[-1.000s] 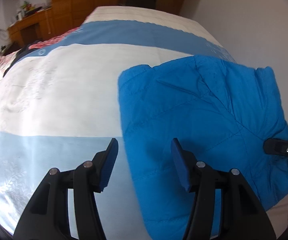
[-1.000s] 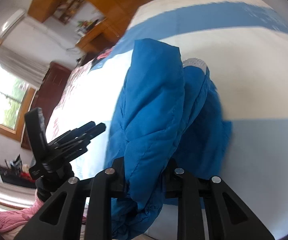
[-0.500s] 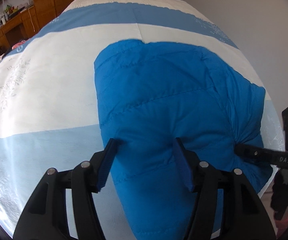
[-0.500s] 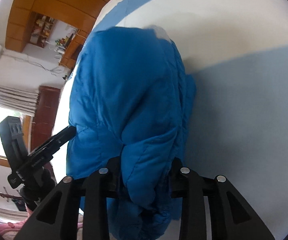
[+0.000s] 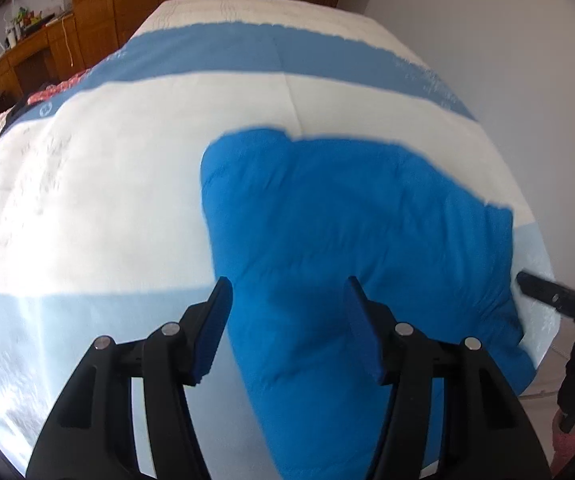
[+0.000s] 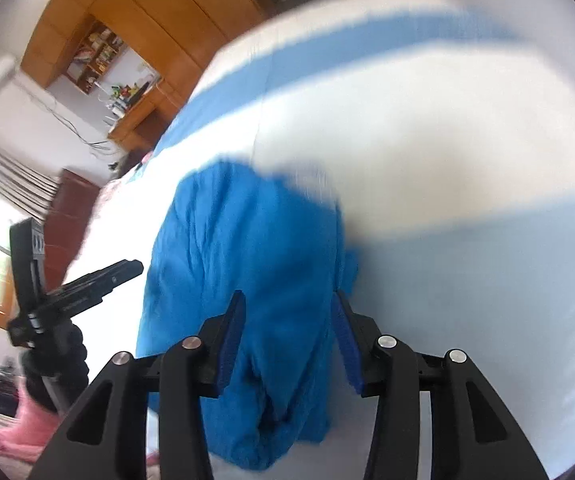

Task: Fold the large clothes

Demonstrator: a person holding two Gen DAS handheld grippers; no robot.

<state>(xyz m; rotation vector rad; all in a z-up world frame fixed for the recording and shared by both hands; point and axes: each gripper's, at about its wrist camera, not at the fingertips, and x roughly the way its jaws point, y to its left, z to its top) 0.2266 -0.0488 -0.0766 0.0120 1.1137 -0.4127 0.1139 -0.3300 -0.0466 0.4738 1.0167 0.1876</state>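
Note:
A bright blue padded jacket [image 5: 347, 220] lies folded in a thick bundle on the bed's white and pale blue cover [image 5: 107, 200], near its right edge. My left gripper [image 5: 287, 320] hovers over the jacket's near left part. Its jaws straddle the fabric without pinching it and are closing slightly. My right gripper [image 6: 287, 332] is at the jacket's [image 6: 247, 240] near end, and its jaws are opening with the bundle loose between the pads. The left wrist view shows the right gripper's fingertips [image 5: 547, 300] at the jacket's right side. The left gripper's fingers [image 6: 99, 280] show in the right wrist view.
The striped bed cover stretches far to the left and back. A white wall [image 5: 487, 40] runs along the bed's right edge. Wooden wardrobes [image 5: 127, 0] and a cluttered desk [image 5: 27, 56] stand beyond the bed. A pink sleeve [image 6: 27, 412] is at the lower left.
The right gripper's jaws have spread off the jacket fold they pinched, and the bundle now rests on the bed. The left gripper shifted over the jacket's near left part.

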